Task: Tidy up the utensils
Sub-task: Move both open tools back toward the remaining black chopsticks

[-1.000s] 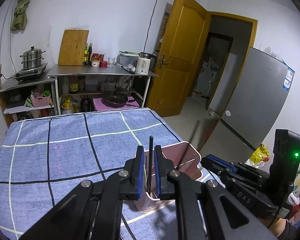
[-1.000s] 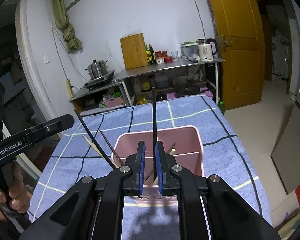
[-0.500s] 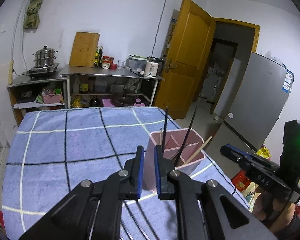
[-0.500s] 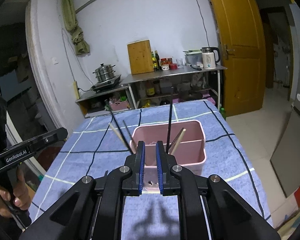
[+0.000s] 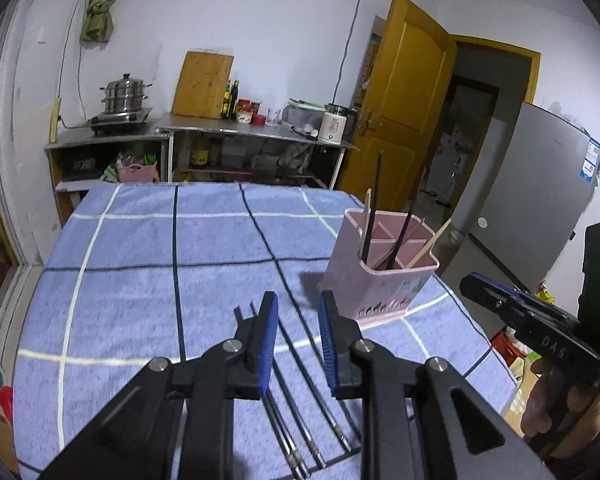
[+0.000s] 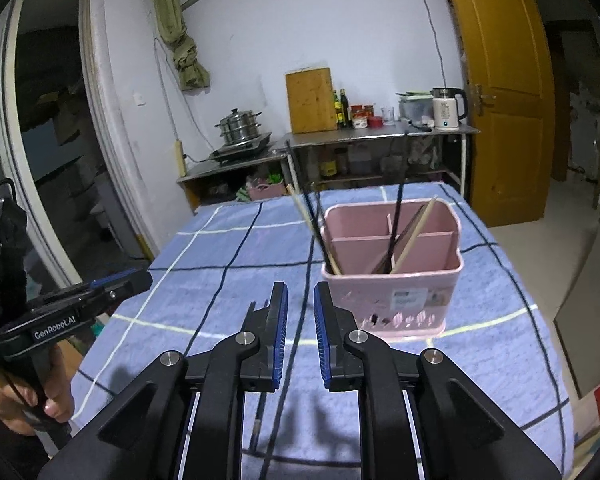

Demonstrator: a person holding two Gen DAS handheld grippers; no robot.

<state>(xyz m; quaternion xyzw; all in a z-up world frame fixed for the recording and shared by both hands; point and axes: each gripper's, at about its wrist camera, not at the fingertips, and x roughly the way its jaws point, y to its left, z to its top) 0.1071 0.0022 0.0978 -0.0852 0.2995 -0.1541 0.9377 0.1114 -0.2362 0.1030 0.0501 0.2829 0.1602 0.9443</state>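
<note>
A pink divided utensil holder (image 5: 380, 280) stands on the blue checked cloth, also in the right wrist view (image 6: 392, 288). Black and wooden chopsticks (image 5: 374, 216) stand in its compartments, also seen in the right wrist view (image 6: 396, 228). Several black chopsticks (image 5: 300, 412) lie flat on the cloth under my left gripper (image 5: 298, 320), which is open and empty, back from the holder. My right gripper (image 6: 300, 308) is open and empty, just short of the holder's left front. A black chopstick (image 6: 296, 344) lies below it.
The table with the blue cloth (image 5: 140, 280) ends close on the right, by a grey fridge (image 5: 540, 200). A steel counter (image 5: 240, 128) with a pot, cutting board and kettle stands behind. An orange door (image 6: 504, 100) is at the back right.
Both grippers let go of black chopsticks into the holder, pulled back toward the table's near side and opened. The left one now hangs over the loose chopsticks.
</note>
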